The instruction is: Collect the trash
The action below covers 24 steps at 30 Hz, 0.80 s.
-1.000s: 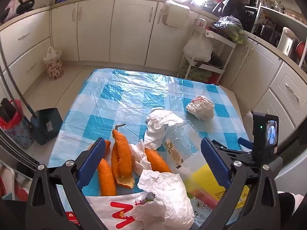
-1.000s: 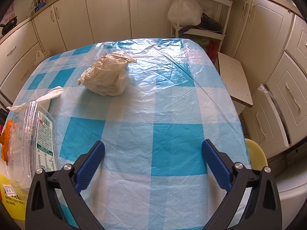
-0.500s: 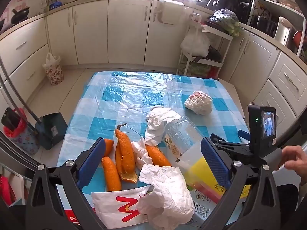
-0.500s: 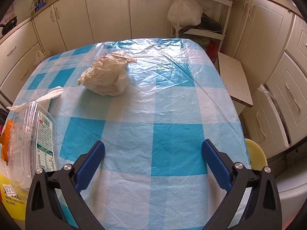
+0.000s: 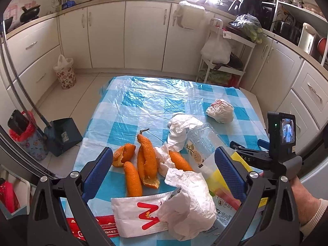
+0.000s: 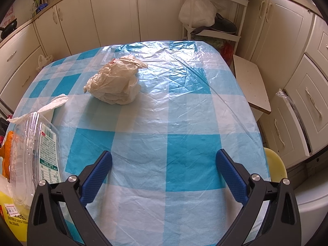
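Trash lies on a blue-and-white checked tablecloth (image 5: 143, 102). Orange peels (image 5: 143, 160), crumpled white tissue (image 5: 188, 201), a white wrapper with a red mark (image 5: 139, 215), a clear plastic container (image 5: 203, 143), yellow packaging (image 5: 217, 180) and a balled plastic bag (image 5: 220, 112) show in the left wrist view. My left gripper (image 5: 165, 164) hovers open above the peels and tissue. My right gripper (image 6: 164, 165) stands open over bare cloth, with the balled bag (image 6: 114, 86) ahead to the left and the clear container (image 6: 34, 149) at the left edge.
Cream cabinets ring the room. A white rack (image 5: 225, 51) with bags stands beyond the table. On the floor at left are a dustpan (image 5: 61, 135), a red-lined bin (image 5: 24, 137) and a floral bag (image 5: 64, 71). A hand (image 5: 303, 196) grips the right tool. A stool (image 6: 250, 86) sits beside the table.
The left gripper has risen and pulled back, so more of the kitchen and the table's near trash shows. A hand now holds the right tool. The right wrist view is unchanged.
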### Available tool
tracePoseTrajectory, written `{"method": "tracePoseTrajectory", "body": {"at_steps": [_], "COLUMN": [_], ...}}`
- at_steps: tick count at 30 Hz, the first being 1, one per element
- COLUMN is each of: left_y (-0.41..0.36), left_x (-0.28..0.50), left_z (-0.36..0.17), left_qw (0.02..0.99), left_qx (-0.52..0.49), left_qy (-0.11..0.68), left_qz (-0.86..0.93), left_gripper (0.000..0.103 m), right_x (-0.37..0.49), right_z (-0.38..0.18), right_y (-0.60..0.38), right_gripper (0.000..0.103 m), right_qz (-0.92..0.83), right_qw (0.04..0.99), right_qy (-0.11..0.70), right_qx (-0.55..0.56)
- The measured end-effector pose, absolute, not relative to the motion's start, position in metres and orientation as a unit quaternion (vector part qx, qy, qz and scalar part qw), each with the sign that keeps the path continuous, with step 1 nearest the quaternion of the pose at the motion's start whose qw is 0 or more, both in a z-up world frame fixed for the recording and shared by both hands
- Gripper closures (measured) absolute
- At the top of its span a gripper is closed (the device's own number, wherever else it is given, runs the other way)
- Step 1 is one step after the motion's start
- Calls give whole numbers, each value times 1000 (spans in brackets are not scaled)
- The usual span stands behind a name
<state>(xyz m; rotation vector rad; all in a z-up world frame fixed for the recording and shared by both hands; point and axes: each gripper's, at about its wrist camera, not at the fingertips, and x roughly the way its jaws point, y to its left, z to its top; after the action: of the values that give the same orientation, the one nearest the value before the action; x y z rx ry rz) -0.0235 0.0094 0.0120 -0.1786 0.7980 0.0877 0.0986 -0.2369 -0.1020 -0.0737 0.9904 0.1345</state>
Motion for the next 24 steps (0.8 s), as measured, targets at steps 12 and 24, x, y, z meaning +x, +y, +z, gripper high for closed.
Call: {"method": "tracePoseTrajectory", "body": {"at_steps": [12, 24], "left_y": [18, -3], "left_x": [-72, -103], "left_z": [36, 13], "left_qw": [931, 928], "left_qx": [-76, -51], "left_qy": [349, 364], "left_qz": [67, 58], "left_gripper": [7, 7], "right_x": [-18, -75], "right_z": [15, 10], "right_y": [-266, -264], "right_gripper": [7, 7], "right_qz": [42, 91], "right_qw": [957, 951], "right_qy": [269, 287], "right_qx": [-101, -67]}}
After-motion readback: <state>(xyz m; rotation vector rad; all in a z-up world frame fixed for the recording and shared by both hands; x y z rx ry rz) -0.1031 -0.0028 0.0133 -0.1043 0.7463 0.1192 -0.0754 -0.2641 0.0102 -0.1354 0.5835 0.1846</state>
